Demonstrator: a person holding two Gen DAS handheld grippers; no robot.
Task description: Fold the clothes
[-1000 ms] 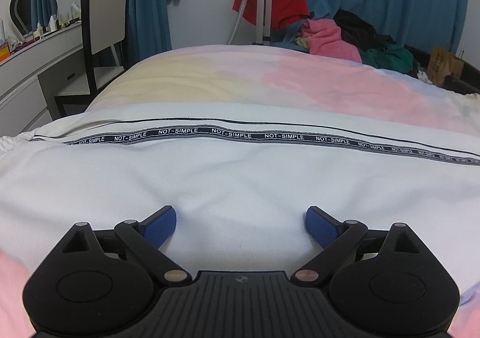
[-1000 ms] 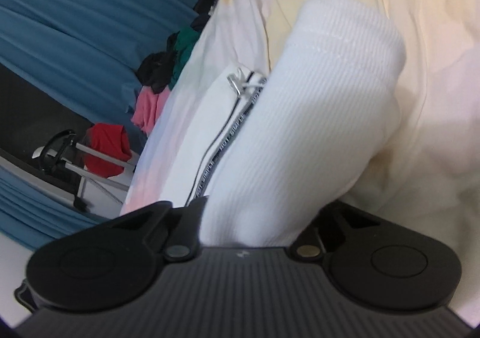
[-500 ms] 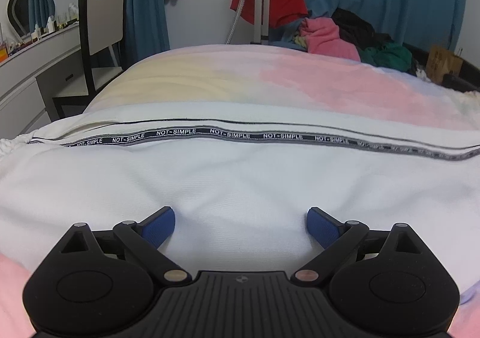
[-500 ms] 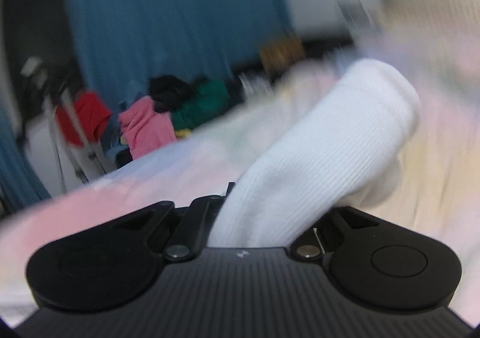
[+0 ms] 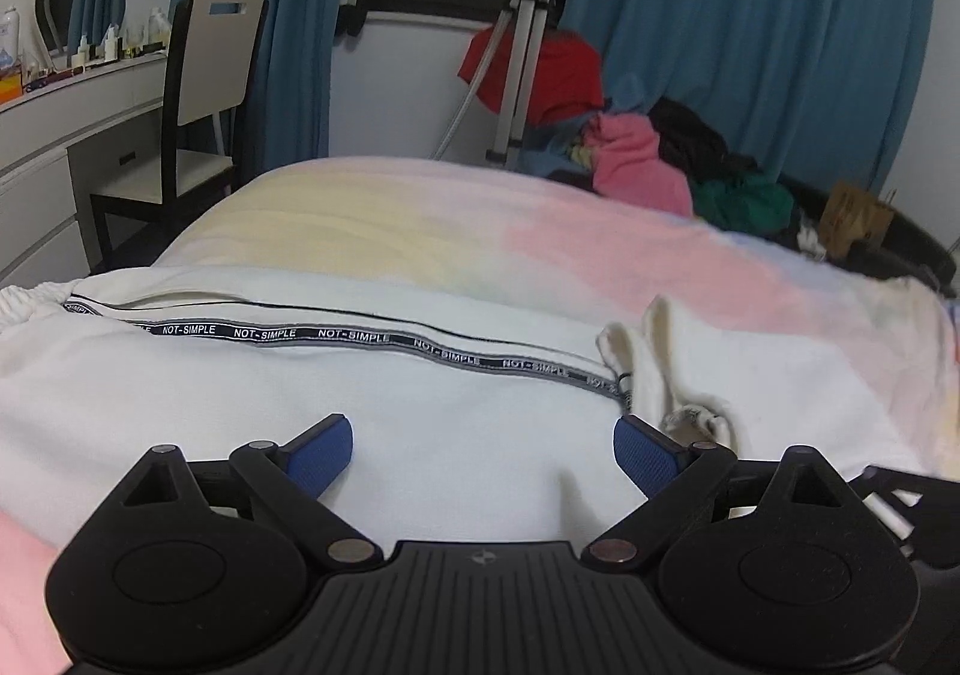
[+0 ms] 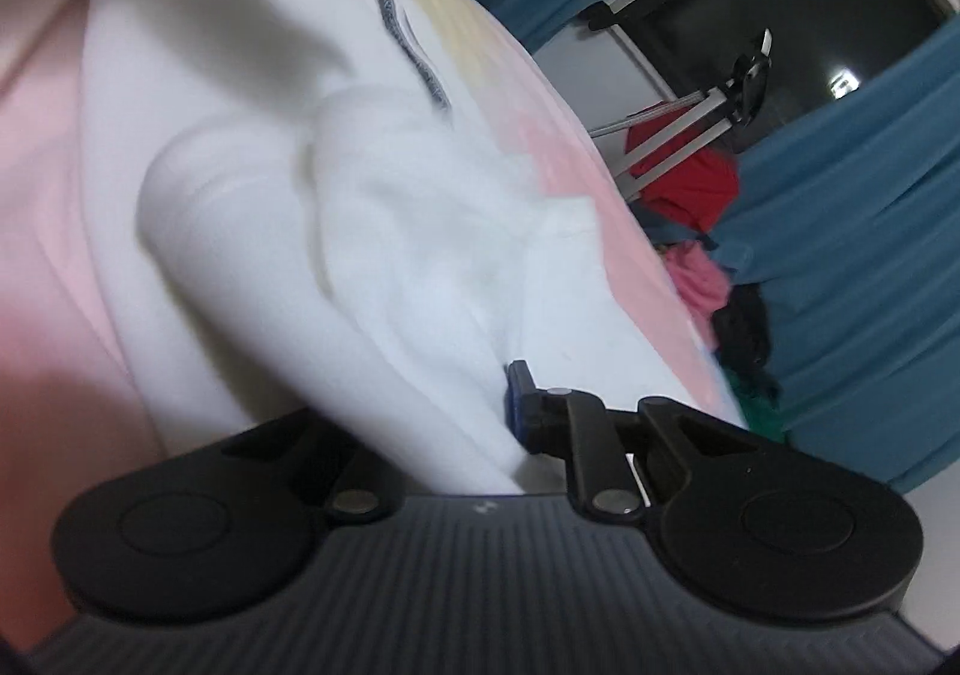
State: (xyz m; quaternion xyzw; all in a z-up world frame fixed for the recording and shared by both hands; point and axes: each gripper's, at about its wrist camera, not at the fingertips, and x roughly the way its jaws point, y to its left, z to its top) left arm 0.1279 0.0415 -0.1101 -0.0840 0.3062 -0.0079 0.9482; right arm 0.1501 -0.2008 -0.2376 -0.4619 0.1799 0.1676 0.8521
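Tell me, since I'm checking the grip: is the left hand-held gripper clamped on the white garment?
No, the left hand-held gripper is wide open over the white garment.

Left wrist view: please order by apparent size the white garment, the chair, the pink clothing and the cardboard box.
1. white garment, though it is nearest the camera
2. chair
3. pink clothing
4. cardboard box

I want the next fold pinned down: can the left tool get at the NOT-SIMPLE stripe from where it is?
Probably yes. The left tool is open over the white garment, and only flat cloth lies between its fingers and the stripe ahead.
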